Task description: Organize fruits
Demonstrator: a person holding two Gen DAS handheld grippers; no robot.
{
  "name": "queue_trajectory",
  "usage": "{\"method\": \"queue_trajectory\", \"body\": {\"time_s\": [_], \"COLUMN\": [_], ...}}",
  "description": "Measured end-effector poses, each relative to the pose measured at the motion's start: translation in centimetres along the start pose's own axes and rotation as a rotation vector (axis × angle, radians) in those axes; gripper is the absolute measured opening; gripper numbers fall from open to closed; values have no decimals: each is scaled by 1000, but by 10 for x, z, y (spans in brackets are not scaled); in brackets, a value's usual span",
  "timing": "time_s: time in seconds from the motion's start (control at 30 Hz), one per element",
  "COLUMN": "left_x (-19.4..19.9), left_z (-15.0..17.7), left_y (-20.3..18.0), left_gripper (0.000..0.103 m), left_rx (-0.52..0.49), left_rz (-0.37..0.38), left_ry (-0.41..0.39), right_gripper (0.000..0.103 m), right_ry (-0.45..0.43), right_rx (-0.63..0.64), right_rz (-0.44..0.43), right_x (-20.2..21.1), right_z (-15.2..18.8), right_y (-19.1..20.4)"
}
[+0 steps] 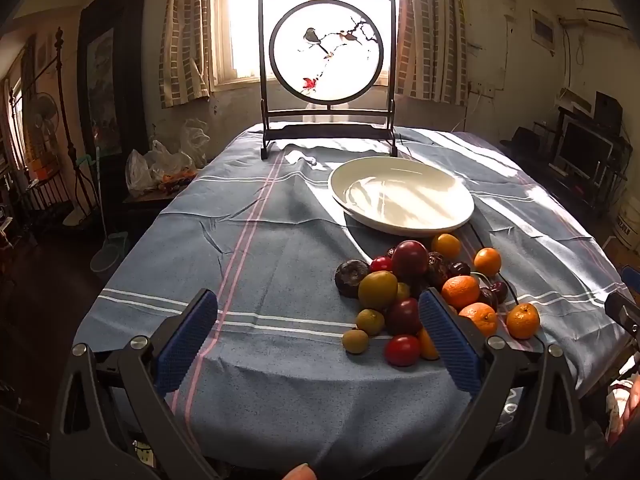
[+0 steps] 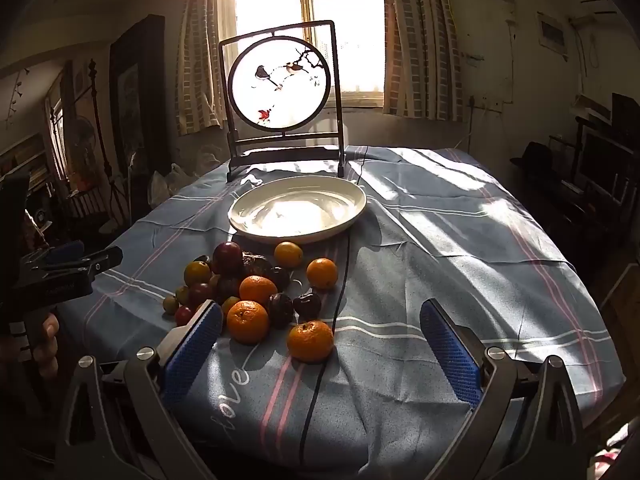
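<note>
Task start. My left gripper (image 1: 318, 340) and right gripper (image 2: 320, 344) both gape, grasping nothing. All fruits (image 1: 424, 300) lie heaped on the tablecloth (image 1: 240, 240) beside the plate (image 1: 402, 196), which holds 0.

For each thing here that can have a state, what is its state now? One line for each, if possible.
Left gripper: open, holds nothing, above the table's near edge.
Right gripper: open, holds nothing.
White plate: upright, no fruit in it.
Fruit pile: loose on the tablecloth, in front of the plate.
Nearest mandarin: apart from the pile, on the cloth.
Striped tablecloth: spread, wrinkled.
Round bird screen: standing upright behind the plate.
Curtains: drawn apart.
</note>
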State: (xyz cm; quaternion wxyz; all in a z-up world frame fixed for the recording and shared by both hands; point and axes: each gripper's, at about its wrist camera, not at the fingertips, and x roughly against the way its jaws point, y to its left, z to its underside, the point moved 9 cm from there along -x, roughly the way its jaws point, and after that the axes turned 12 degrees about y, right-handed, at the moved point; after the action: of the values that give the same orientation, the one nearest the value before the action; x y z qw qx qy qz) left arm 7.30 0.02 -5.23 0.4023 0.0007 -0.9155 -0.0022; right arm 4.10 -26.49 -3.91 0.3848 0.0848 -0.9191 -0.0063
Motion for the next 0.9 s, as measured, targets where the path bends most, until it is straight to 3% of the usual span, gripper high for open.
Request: {"method": "queue_trajectory", "body": {"time_s": [0.53, 0.73, 0.9], "left_x": [-6, -18, -11], "left_z": [2, 21, 41], "left_y": [4, 8, -6], "left_gripper": [99, 99, 99], "left_rx": [2, 106, 100], "left_rz": [-26, 24, 85], "left_ry": [2, 64, 86], "right_gripper": [100, 100, 100], "right_ry": [12, 8, 5], "right_rx": [4, 3, -2], "right_rz": [-2, 0, -11], "right_x": [-6, -4, -2], "right_z": [5, 3, 3], "right_y": [5, 4, 3]}}
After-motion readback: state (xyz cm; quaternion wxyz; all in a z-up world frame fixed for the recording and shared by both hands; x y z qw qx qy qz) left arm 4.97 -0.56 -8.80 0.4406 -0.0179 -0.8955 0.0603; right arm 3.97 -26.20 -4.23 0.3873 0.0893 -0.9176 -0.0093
